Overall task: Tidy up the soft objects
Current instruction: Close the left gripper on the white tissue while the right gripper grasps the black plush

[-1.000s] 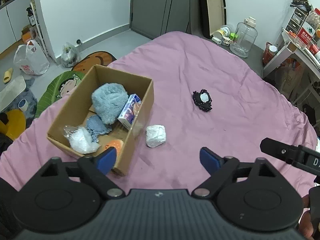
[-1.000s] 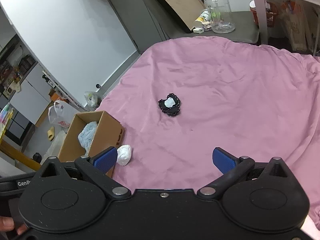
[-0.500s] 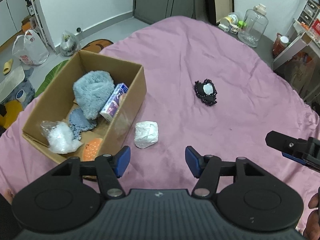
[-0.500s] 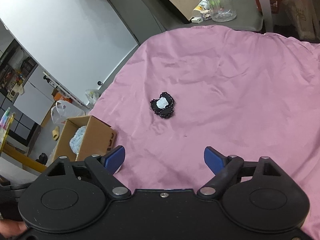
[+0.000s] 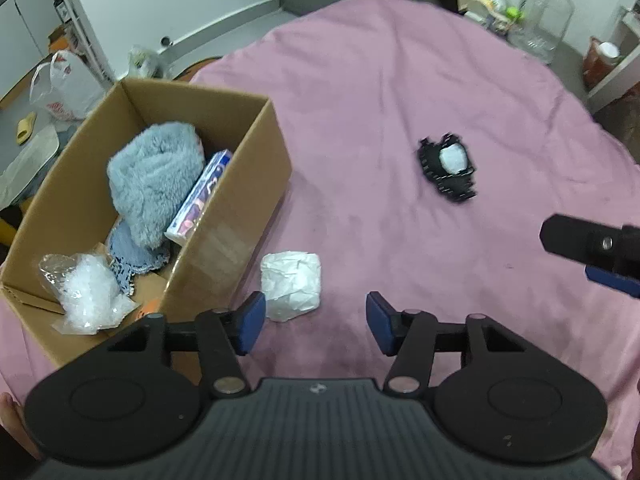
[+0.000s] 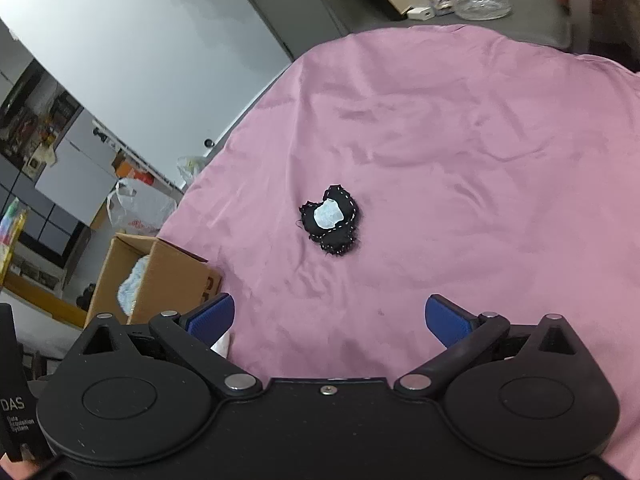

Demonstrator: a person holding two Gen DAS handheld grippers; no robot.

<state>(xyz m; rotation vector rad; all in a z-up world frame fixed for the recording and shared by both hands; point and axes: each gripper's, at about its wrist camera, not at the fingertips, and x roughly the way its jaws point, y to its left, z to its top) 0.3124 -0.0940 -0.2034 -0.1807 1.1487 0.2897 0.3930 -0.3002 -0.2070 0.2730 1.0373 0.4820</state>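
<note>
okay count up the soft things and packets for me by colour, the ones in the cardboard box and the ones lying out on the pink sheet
Blue-grey: 2, fluffy cloth, knitted cloth
White: 2, wrapped bundle, plastic bag
Black: 1, patch
White and purple: 1, packet
Total: 6

Right claw point(image 5: 600, 256) cut off by the right edge in the left wrist view; only one arm and a blue pad show. White paper wad point(image 6: 222, 345) mostly hidden behind the right claw's left finger in the right wrist view. Cardboard box point(image 6: 176, 276) partly hidden there, contents barely visible. Orange item point(image 5: 150, 306) in the box near-hidden by the box wall and the left claw. Black patch point(image 5: 448, 168) motion-blurred. Bed point(image 5: 380, 80) runs off frame.
</note>
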